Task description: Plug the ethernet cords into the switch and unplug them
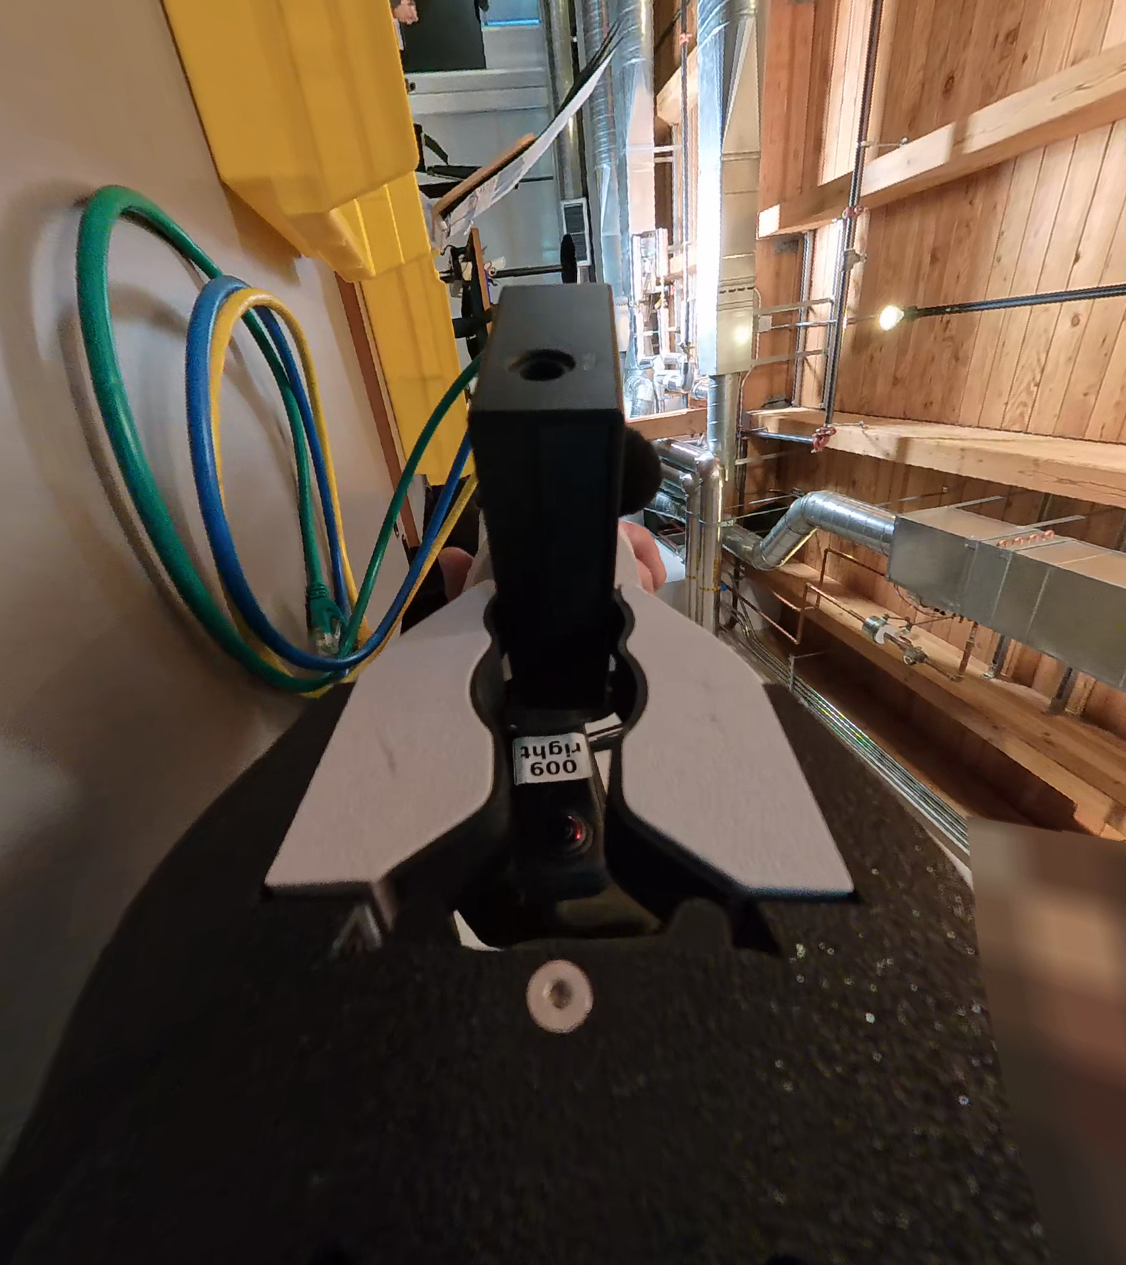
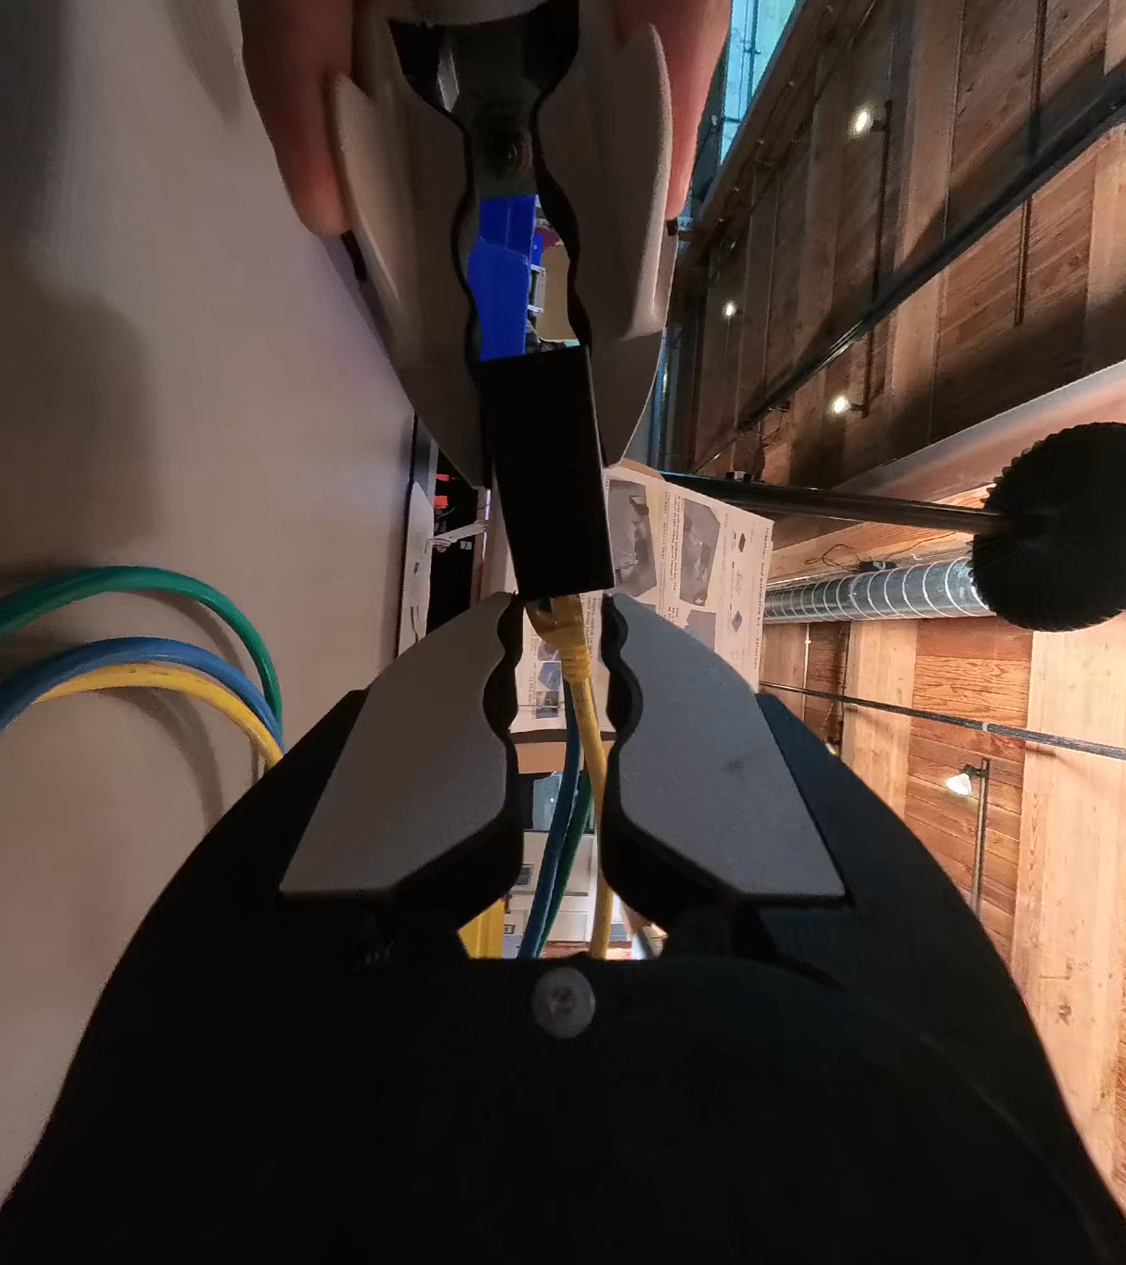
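My left gripper (image 1: 550, 602) is shut on the near end of a black switch (image 1: 546, 465) and holds it off the beige table (image 1: 33, 616). The right wrist view shows it from the other side (image 2: 543, 465), still holding the switch (image 2: 546, 520). My right gripper (image 2: 563, 619) faces it, open, its fingers either side of the yellow plug (image 2: 567, 630) seated in the switch, with gaps showing. A green plug (image 2: 539, 606) sits beside it. Green (image 1: 98, 383) and blue (image 1: 200, 465) cords loop on the table with a yellow one. A loose green plug (image 1: 324, 616) lies there.
Yellow bins (image 1: 300, 123) stand at the table's far side, and blue bins (image 2: 498, 294) show behind the left gripper. A printed sheet (image 2: 690, 547) and a black foam ball on a rod (image 2: 1080, 527) are nearby. Both views are rolled sideways, with wooden ceiling and ducts on the right.
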Motion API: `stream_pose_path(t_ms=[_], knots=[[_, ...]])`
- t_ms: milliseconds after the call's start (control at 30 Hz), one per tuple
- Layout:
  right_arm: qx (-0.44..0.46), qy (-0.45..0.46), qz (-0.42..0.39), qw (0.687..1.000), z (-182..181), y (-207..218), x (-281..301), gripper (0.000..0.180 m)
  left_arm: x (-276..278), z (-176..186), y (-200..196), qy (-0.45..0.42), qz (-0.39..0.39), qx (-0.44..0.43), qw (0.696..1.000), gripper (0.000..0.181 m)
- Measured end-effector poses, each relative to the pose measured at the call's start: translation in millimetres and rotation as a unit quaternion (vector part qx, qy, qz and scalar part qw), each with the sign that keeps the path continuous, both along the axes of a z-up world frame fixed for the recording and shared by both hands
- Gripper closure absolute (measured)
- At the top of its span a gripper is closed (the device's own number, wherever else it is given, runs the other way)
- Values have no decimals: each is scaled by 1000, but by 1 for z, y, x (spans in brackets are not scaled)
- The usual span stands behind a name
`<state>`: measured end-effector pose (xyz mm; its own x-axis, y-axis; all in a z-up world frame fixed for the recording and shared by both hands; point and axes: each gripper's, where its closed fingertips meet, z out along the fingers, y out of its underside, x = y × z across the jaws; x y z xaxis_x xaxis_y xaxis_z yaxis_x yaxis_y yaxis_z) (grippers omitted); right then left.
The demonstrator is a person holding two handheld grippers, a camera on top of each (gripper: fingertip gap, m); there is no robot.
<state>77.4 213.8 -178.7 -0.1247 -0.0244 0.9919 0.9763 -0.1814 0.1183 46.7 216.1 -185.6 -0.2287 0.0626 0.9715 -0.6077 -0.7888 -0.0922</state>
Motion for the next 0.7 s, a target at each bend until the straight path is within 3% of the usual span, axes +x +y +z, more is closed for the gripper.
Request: stream_pose_path(t_ms=[300, 467, 533, 700], knots=[[-7, -60, -9, 998, 7, 1, -12, 166, -1, 15, 14, -50, 51, 10, 997, 153], [-46, -65, -17, 997, -6, 5, -15, 166, 3, 1, 19, -8, 69, 29, 997, 152], [-57, -45, -17, 997, -9, 6, -15, 166, 4, -1, 20, -4, 67, 13, 998, 153], [-60, 102, -59, 991, -2, 2, -8, 163, 8, 4, 25, -32, 99, -13, 994, 153]])
